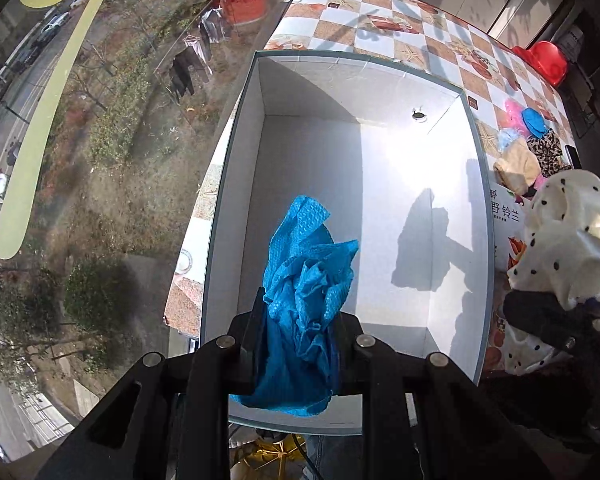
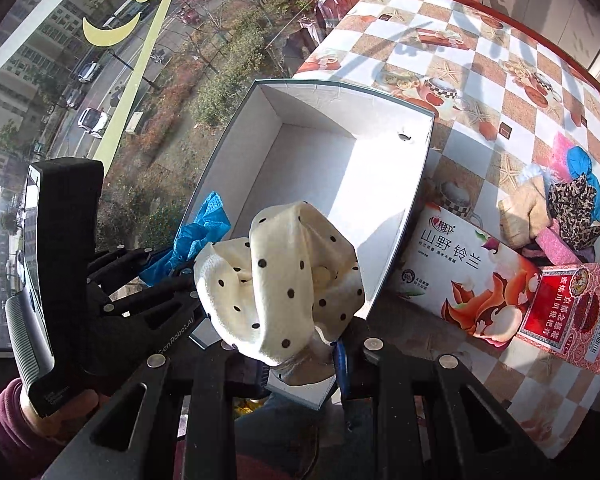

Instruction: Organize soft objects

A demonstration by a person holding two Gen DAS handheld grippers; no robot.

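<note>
Box (image 1: 452, 152) empty so far. Left gripper (image 1: 300, 312) clamped on blue cloth (image 1: 308, 272) above it; right gripper (image 2: 304, 344) clenching dotted cloth (image 2: 288, 272). Pile (image 1: 532, 152) waiting at two o'clock on surface (image 1: 380, 28).

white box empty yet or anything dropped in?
Empty. The white box shows only bare floor and shadows. The blue cloth hangs over it, clamped in the left gripper; the polka-dot cloth is in the right gripper.

One open white box (image 1: 380, 184), two printed cartons (image 2: 460, 280), two held cloths (image 1: 304, 280), two tongs (image 1: 298, 320).
</note>
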